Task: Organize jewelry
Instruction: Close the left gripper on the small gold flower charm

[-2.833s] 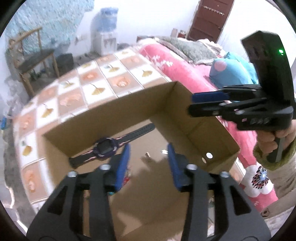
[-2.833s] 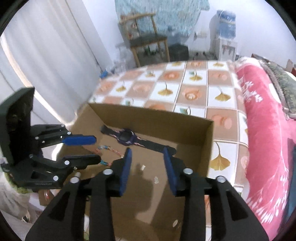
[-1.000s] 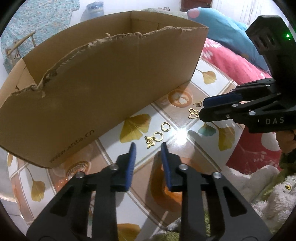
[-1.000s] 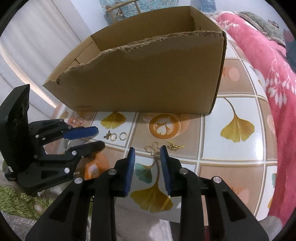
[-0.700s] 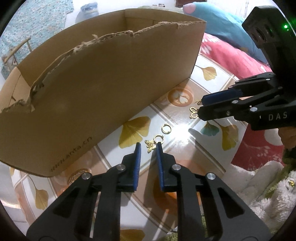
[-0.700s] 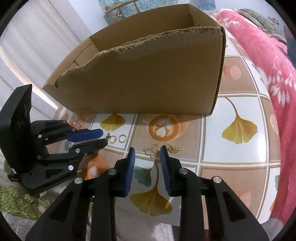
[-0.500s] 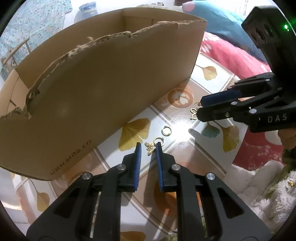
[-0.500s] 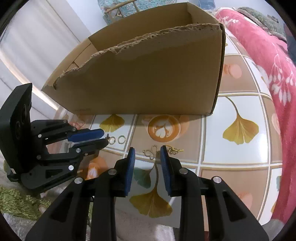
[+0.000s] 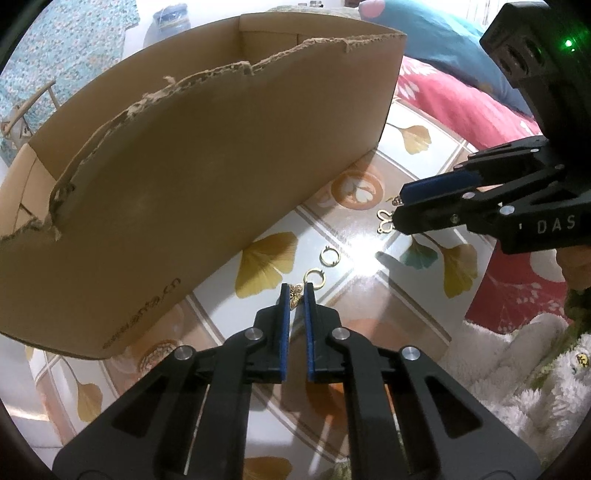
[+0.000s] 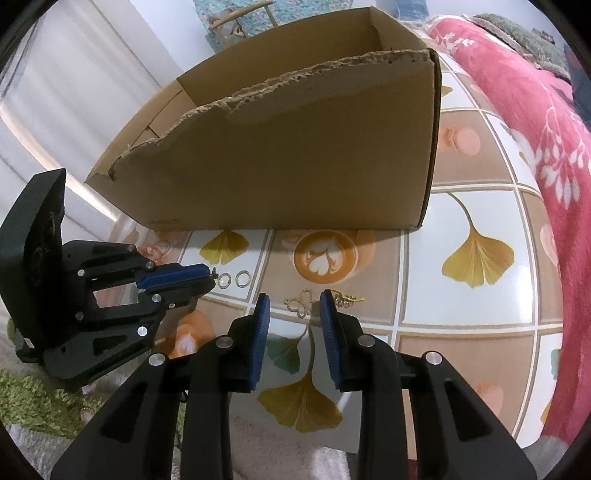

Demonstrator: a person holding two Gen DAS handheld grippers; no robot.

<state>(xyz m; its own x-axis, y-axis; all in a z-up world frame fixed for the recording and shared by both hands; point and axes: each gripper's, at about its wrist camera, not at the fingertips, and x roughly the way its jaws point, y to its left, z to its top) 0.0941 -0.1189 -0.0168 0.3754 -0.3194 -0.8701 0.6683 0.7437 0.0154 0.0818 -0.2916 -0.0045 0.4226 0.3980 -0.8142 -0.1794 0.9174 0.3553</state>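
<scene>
Two grippers work over a tabletop [image 10: 476, 317] covered in a glossy cloth printed with ginkgo leaves, latte cups and macarons in white and tan squares. A red floral blanket [image 10: 524, 110] lies along the table's right side in the right wrist view; a blue cushion [image 9: 436, 48] sits beyond it in the left view. White curtain [image 10: 74, 74] at left, a wooden chair [image 10: 236, 14] against a blue patterned wall behind. Fuzzy white and green fabric [image 9: 524, 365] shows at the near edge.

A cardboard box [image 9: 192, 155] with a torn top rim stands on the cloth, open upward. Its inside floor is hidden from both cameras; contents cannot be told.

Jewelry lies on the cloth in front of the box. Two small gold rings [image 9: 322, 267] sit side by side. A gold butterfly charm [image 9: 294, 294] is between the pads of the left gripper [image 9: 295, 295], whose jaws have just been closing and now stand very narrow, pinching the charm. An open-wire gold butterfly [image 10: 301, 303] and a gold sprig piece [image 10: 347, 300] lie near the right gripper [image 10: 294, 314]. Its jaws stand partly apart, straddling the wire butterfly's near edge, gripping nothing; the sprig lies just outside its right finger.
</scene>
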